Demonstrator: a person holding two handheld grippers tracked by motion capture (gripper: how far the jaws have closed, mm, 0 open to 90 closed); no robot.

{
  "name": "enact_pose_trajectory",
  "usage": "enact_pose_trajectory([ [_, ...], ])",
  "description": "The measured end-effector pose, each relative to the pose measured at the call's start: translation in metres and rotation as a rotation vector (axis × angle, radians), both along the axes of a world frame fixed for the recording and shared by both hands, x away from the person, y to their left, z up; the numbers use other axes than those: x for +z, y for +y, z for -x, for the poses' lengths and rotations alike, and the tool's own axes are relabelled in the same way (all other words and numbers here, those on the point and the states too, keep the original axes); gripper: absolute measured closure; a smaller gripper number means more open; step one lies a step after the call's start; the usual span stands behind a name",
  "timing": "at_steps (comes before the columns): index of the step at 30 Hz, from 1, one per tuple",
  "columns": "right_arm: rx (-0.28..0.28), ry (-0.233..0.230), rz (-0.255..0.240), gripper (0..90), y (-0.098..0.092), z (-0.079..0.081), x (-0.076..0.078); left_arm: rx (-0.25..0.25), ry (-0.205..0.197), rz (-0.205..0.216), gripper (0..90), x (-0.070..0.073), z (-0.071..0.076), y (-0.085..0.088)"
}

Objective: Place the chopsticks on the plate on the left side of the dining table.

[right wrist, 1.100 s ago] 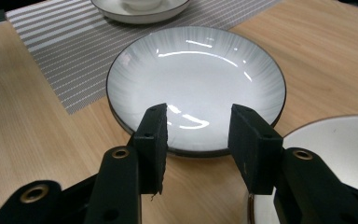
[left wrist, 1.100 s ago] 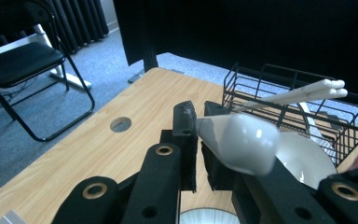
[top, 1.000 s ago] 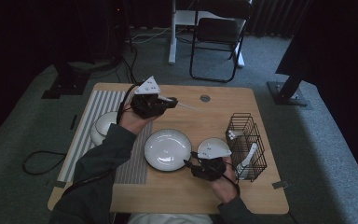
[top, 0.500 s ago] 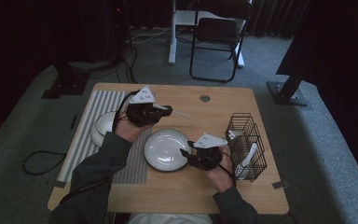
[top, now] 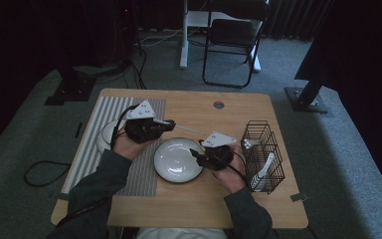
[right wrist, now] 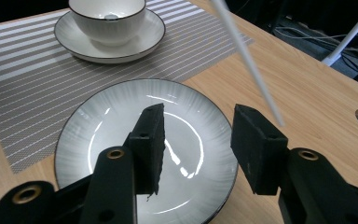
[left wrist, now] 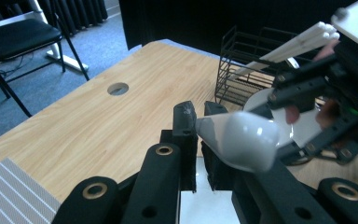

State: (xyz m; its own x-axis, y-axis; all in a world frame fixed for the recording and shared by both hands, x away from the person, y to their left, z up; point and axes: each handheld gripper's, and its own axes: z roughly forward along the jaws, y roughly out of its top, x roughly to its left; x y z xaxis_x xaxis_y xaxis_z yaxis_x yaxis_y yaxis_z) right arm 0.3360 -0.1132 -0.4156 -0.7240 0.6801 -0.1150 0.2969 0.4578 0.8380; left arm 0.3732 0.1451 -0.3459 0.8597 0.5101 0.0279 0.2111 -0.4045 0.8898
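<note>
Two risks stand out, as I judge it: the utensil (top: 189,129) is pinched only at one end by the left gripper (left wrist: 197,109), so it could pivot or slip out and drop onto the plate (right wrist: 88,121) below, or its free end could knock the right gripper (right wrist: 198,149). The left jaws are clamped tight on the utensil, which juts out beyond them. The right jaws have just been opening and stand apart, nothing between them, the utensil's tip just above one finger.
</note>
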Motion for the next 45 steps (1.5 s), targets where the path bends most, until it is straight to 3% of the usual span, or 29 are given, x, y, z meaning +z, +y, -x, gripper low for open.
enact_pose_trajectory([
  [12, -0.019, 0.024, 0.037, 52.7, 0.005, -0.018, 0.000, 0.000, 0.000, -0.007, 84.4, -0.006, 0.015, 0.010],
  [20, -0.013, 0.040, 0.108, 53.2, 0.016, -0.033, -0.008, -0.037, 0.000, -0.001, 84.4, -0.004, 0.025, 0.011],
  [26, -0.002, 0.043, 0.150, 59.2, 0.022, -0.037, -0.015, -0.066, 0.006, 0.014, 84.4, 0.000, 0.026, 0.010],
  [31, 0.004, 0.047, 0.148, 73.3, 0.020, -0.036, -0.017, -0.059, 0.010, 0.036, 83.6, 0.000, 0.021, 0.009],
  [33, 0.032, 0.060, 0.118, 75.9, 0.018, -0.032, -0.016, -0.051, 0.015, 0.040, 81.2, -0.002, 0.016, 0.008],
  [42, 0.119, 0.042, 0.132, 85.1, 0.014, -0.018, -0.020, -0.006, 0.029, 0.050, 73.7, -0.009, 0.002, 0.006],
  [45, 0.146, 0.027, 0.105, 86.7, 0.014, -0.014, -0.018, 0.005, 0.032, 0.052, 72.8, -0.011, 0.002, 0.008],
])
